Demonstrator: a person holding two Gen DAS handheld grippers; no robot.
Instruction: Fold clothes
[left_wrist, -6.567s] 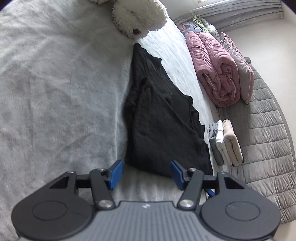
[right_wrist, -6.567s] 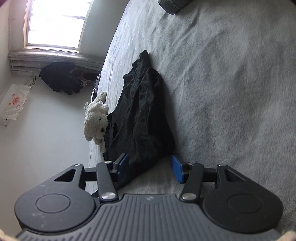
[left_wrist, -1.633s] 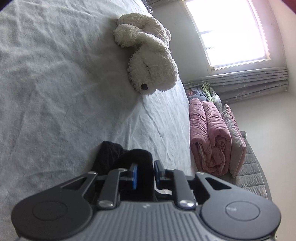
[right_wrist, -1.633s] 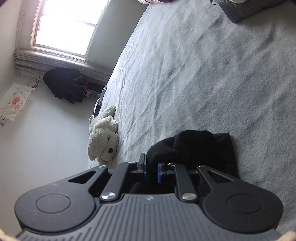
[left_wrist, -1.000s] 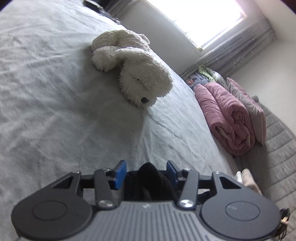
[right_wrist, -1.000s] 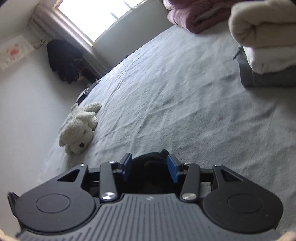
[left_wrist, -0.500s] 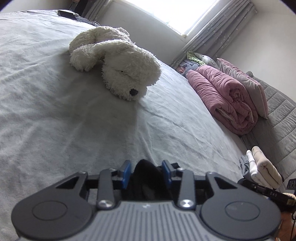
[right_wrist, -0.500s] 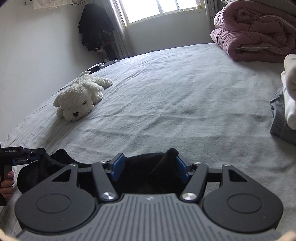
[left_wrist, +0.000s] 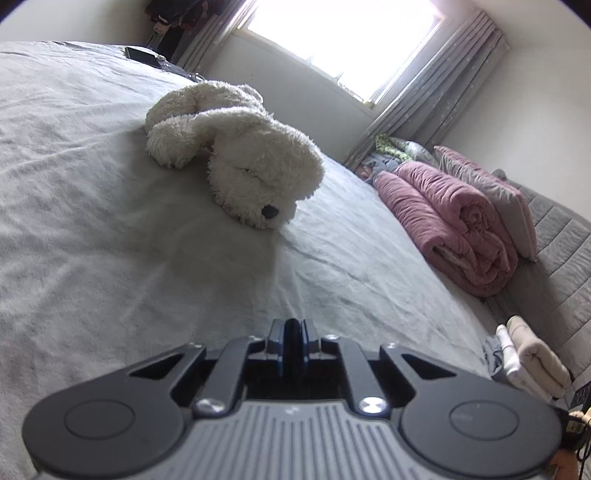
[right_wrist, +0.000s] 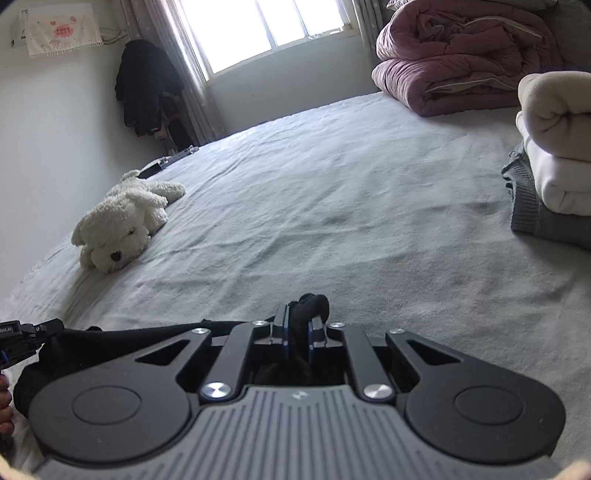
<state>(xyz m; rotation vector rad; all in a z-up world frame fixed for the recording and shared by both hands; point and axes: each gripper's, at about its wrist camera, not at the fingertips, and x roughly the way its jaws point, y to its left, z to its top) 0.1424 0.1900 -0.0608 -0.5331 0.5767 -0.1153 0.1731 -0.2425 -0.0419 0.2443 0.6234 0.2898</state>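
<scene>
A black garment (right_wrist: 122, 343) lies on the grey bed sheet (right_wrist: 332, 184) and stretches between my two grippers. In the right wrist view my right gripper (right_wrist: 298, 325) has its jaws closing on a fold of the garment. The blue pads press it, and a tuft bulges above them. My left gripper (left_wrist: 293, 332) is shut, with only a thin dark sliver of the same cloth (left_wrist: 294, 326) showing between its pads. The left gripper's tip (right_wrist: 22, 336) also shows at the far left of the right wrist view, with a person's fingers (right_wrist: 3, 402) below it.
A white plush dog (left_wrist: 240, 162) lies on the sheet ahead of the left gripper. A rolled pink quilt (left_wrist: 454, 221) and pillows sit by the headboard. Folded clothes (right_wrist: 550, 173) are stacked at the right. Dark clothes (right_wrist: 147, 88) hang beside the window.
Both grippers' jaws have closed from wide apart onto the black garment. Both views have rolled toward level, and the right gripper has sunk a little toward the bed.
</scene>
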